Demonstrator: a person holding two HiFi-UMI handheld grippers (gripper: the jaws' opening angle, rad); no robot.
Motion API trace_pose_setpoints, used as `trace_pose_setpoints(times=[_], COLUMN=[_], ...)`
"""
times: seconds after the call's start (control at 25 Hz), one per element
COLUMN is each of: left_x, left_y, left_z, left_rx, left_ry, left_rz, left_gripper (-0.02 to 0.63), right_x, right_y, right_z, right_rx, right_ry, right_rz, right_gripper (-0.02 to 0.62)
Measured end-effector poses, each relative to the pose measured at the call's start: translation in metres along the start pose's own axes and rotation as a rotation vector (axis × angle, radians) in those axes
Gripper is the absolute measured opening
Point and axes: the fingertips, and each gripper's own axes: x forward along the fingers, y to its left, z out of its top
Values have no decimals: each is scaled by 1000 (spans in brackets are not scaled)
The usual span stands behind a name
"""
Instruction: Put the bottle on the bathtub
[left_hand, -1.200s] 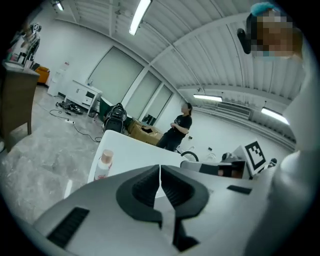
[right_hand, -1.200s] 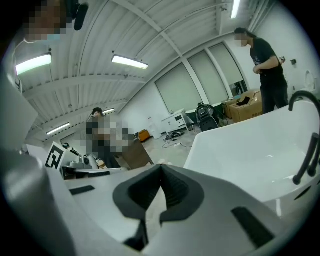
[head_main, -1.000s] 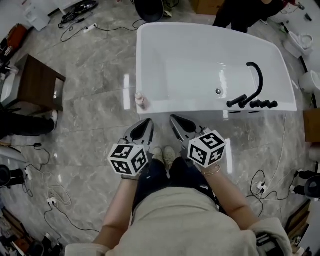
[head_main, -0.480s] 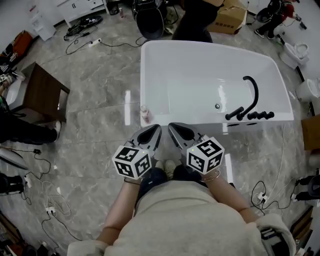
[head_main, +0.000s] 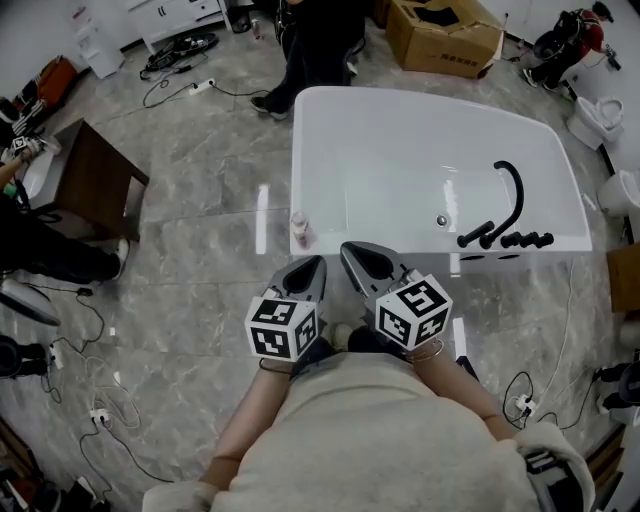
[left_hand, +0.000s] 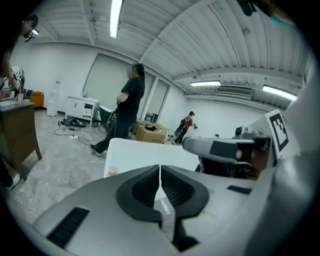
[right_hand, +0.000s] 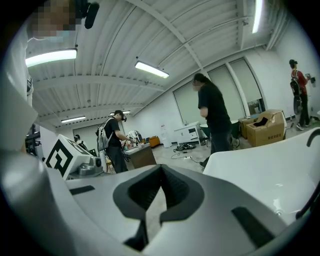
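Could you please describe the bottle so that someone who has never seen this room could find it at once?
Find the big white bathtub on the grey marble floor. The bottle stands at the near left corner of its rim, at the end away from the black faucet. It is small and pinkish, the only loose thing on the tub.

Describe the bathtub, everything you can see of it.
The bathtub is white and glossy, like acrylic or enamel, with rounded corners and a wide flat rim. It stands on the grey stone-look floor. No water shows in it. A small metal drain sits in the basin near a black faucet with a curved spout and knobs, mounted on the near rim at the right end. A small pinkish bottle stands upright on the rim's near left corner.
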Motion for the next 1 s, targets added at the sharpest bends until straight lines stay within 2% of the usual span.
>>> trace_pose_setpoints(times=[0.24, 0.68, 1.0], left_x=[-6, -7, -11], left_y=[5, -3, 4], left_z=[-2, -25, -26], left_rx=[-39, -29, -53], left_ry=[-1, 67, 52], left_rz=[16, -13, 4], left_gripper=[12, 12, 12], right_x=[-3, 4, -2], right_y=[-3, 6, 15], right_z=[-12, -46, -48], right_rx=[5, -40, -36], right_ry=[33, 113, 123], right_rz=[-14, -5, 15], right_gripper=[-3, -3, -3])
